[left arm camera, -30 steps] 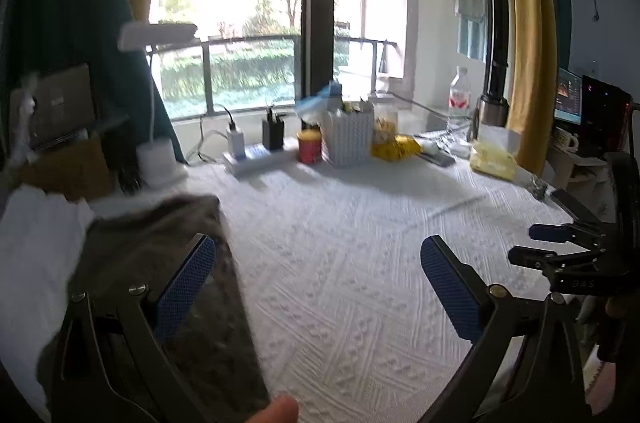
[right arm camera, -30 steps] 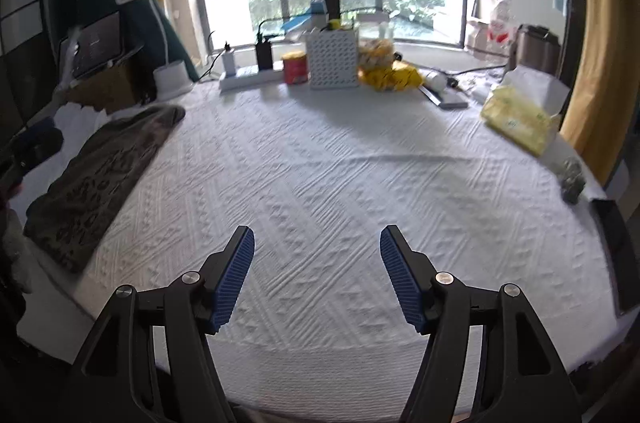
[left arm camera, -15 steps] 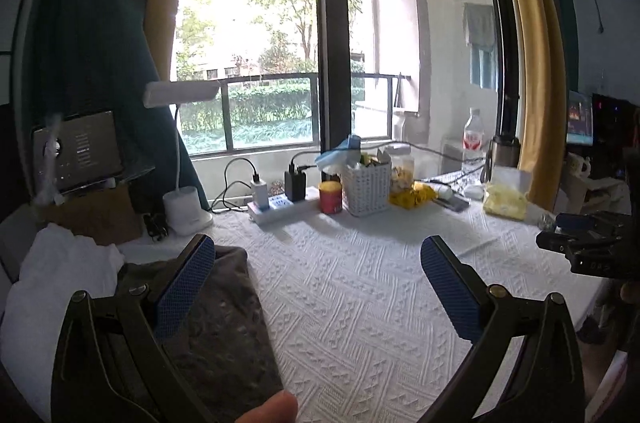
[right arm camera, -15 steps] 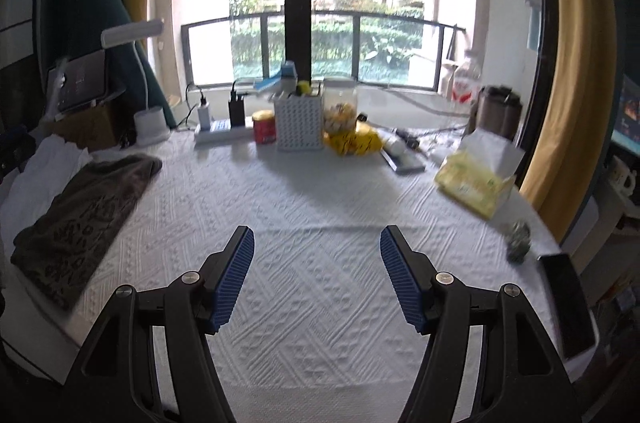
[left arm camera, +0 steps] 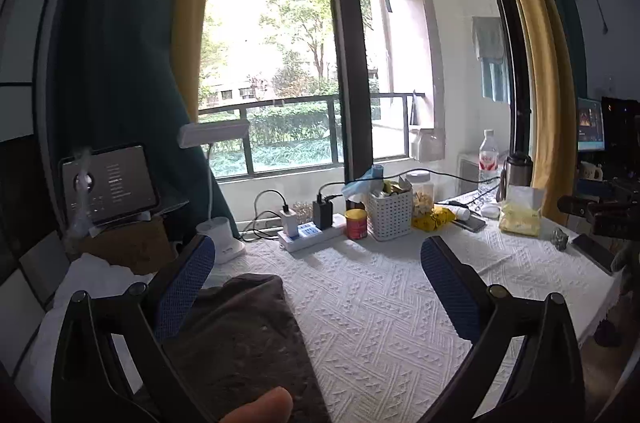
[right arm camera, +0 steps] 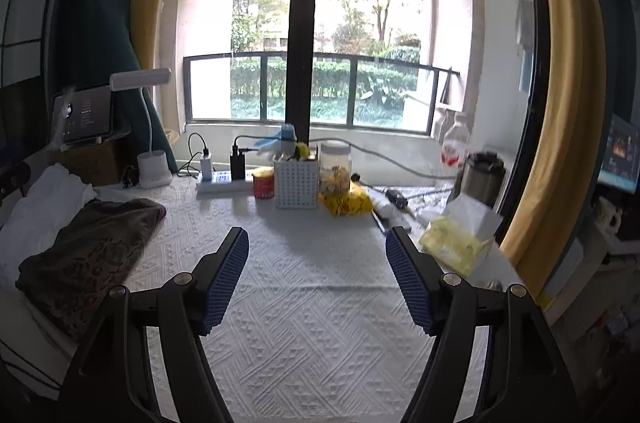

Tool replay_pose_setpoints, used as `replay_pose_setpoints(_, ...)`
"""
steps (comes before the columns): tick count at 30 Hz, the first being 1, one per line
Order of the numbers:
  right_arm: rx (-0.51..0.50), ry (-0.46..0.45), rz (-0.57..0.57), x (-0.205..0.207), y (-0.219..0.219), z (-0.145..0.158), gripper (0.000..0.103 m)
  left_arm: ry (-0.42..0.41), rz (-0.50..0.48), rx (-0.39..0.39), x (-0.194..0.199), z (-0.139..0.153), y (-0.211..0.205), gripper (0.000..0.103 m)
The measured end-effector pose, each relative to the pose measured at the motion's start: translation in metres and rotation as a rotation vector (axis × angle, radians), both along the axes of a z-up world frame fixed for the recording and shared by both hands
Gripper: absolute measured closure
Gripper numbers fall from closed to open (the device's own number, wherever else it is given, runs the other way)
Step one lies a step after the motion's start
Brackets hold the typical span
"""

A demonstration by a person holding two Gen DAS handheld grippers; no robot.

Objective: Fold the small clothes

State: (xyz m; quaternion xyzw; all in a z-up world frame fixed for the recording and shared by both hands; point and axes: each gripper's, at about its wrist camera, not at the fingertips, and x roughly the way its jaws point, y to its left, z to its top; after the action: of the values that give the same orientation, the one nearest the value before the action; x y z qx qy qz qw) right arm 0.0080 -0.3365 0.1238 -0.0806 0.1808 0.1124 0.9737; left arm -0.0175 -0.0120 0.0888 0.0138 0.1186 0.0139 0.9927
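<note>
A dark brown folded garment (left arm camera: 240,335) lies flat on the left part of the white textured tablecloth (left arm camera: 380,303), next to a white cloth (left arm camera: 92,275). My left gripper (left arm camera: 316,287) hovers above the table with its jaws wide apart, its left finger over the garment's edge and nothing gripped. A fingertip (left arm camera: 260,407) shows at the bottom edge. In the right wrist view the same garment (right arm camera: 92,251) lies at the far left. My right gripper (right arm camera: 318,279) hangs over the bare tablecloth (right arm camera: 320,343), its jaws opening with nothing between them.
Along the window edge stand a desk lamp (right arm camera: 154,167), a power strip (right arm camera: 224,183), a red can (right arm camera: 264,183), a white basket (right arm camera: 296,183) and a jar (right arm camera: 335,175). A yellow packet (right arm camera: 456,243), a thermos (right arm camera: 482,175) and a phone (left arm camera: 592,251) sit at the right.
Both grippers have risen and tilted up, so the table sits lower in each view and more window shows. The right jaws stand slightly wider. The garment has not moved.
</note>
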Motion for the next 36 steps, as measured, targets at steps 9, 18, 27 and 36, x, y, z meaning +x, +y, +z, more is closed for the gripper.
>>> replay_pose_setpoints(9, 0.022, -0.054, -0.006, -0.008, 0.006, 0.028, 0.028, -0.02, 0.13, 0.0, -0.012, 0.014, 0.025, 0.001)
replay_pose_setpoints(18, 0.061, -0.118, 0.02, -0.016, 0.017, 0.062, 0.028, -0.082, 0.179, -0.047, -0.026, 0.035, 0.05, 0.001)
replay_pose_setpoints(27, 0.067, -0.197, 0.065, -0.028, 0.038, 0.093, 0.028, -0.115, 0.166, -0.065, -0.03, 0.052, 0.066, 0.001)
replay_pose_setpoints(36, 0.082, -0.244, 0.098, -0.034, 0.054, 0.117, 0.028, -0.145, 0.165, -0.064, -0.026, 0.072, 0.077, 0.001)
